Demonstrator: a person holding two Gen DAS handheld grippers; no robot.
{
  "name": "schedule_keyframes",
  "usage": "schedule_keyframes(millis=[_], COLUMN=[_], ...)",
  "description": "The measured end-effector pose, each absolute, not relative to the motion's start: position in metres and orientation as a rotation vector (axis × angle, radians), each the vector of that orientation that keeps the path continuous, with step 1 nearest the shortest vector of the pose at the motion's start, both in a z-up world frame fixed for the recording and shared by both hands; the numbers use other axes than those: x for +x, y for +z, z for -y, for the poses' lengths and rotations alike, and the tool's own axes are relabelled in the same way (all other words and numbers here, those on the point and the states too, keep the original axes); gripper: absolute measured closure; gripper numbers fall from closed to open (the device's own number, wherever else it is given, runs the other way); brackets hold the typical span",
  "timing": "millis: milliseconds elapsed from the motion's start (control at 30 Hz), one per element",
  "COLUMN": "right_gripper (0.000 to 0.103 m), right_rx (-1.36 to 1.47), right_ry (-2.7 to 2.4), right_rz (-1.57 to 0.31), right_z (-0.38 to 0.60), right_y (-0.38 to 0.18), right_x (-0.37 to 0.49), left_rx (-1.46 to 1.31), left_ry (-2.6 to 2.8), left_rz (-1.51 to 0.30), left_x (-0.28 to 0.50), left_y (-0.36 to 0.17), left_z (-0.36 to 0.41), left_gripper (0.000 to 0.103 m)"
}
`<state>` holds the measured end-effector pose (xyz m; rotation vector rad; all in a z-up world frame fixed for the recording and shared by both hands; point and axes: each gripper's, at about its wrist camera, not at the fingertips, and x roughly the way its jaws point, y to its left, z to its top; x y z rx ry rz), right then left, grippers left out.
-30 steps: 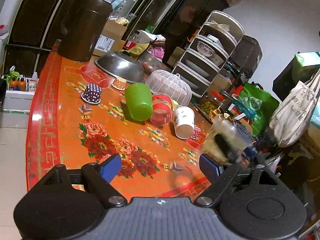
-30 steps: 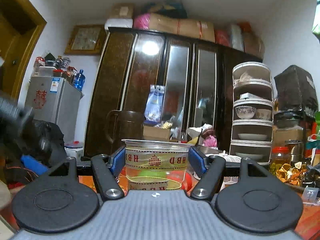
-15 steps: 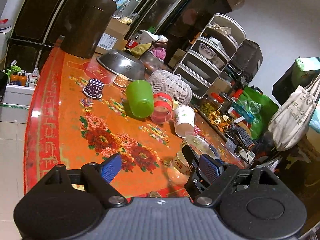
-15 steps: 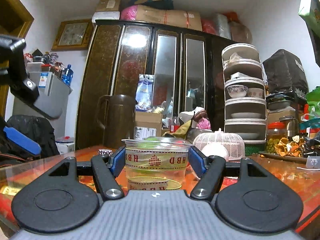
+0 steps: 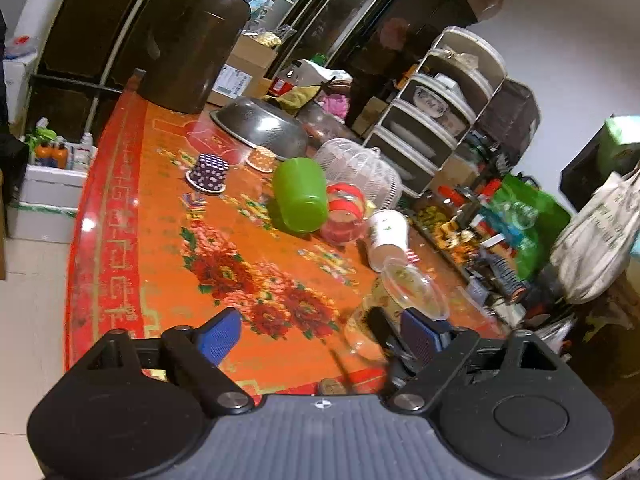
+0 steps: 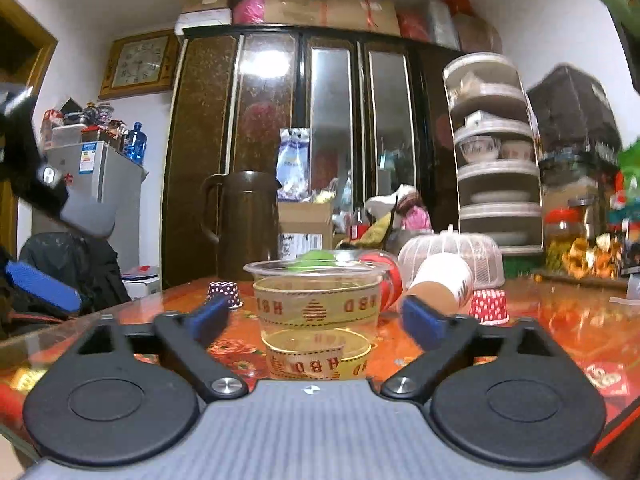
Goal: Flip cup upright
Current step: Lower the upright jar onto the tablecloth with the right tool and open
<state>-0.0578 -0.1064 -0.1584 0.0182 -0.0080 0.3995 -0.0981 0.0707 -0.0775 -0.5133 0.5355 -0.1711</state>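
A clear plastic cup (image 6: 318,304) with a yellow "HBD" band stands upright on the red flowered table (image 6: 560,320), mouth up. My right gripper (image 6: 318,316) is open, its blue pads a little apart from the cup's sides. In the left wrist view the same cup (image 5: 404,300) stands at the table's near right, with the right gripper's fingers beside it. My left gripper (image 5: 320,334) is open and empty above the table's near edge.
A green cup (image 5: 302,196), a red-banded cup (image 5: 346,216) and a white paper cup (image 5: 388,240) lie on their sides mid-table. Small cupcake liners (image 5: 208,172), a steel colander (image 5: 260,128), a mesh food cover (image 5: 360,168) and a brown jug (image 5: 192,48) stand farther back.
My right gripper lowered the clear cup onto the table and opened, letting it go. My left gripper stayed open and shifted slightly.
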Motion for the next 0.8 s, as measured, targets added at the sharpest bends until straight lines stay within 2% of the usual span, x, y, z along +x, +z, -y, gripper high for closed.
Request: schedule_keyframes(millis=[100, 233, 333, 400, 567, 800], right_gripper=[0.001, 0.001, 0.001, 0.001, 0.001, 0.001], right_rx=[0.005, 0.025, 0.082, 0.12, 0.083, 0.063], right_ry=[0.423, 0.436, 0.472, 0.466, 0.465, 0.502], right_rz=[-0.046, -0.225, -0.451, -0.524, -0.503, -0.496], right_z=[0.113, 0.137, 0.162, 0.179, 0.196, 0.197], right_y=[-0.151, -0.129, -0.094, -0.069, -0.021, -0.003], right_x=[-0.064, -0.068, -0.056, -0.05, -0.059, -0.074], left_rx=[-0.458, -0.357, -0.233, -0.155, -0.116, -0.075], left_ry=[-0.122, -0.087, -0.077, -0.07, -0.1, -0.097], left_rz=[-0.551, -0.554, -0.541, -0.539, -0.527, -0.493], left_x=[-0.097, -0.097, -0.095, -0.096, -0.105, -0.124], left_y=[-0.078, -0.072, -0.054, -0.041, -0.011, 0.017], left_z=[-0.065, -0.052, -0.028, -0.011, 0.014, 0.031], left_gripper=[0.002, 0.002, 0.002, 0.002, 0.002, 0.002])
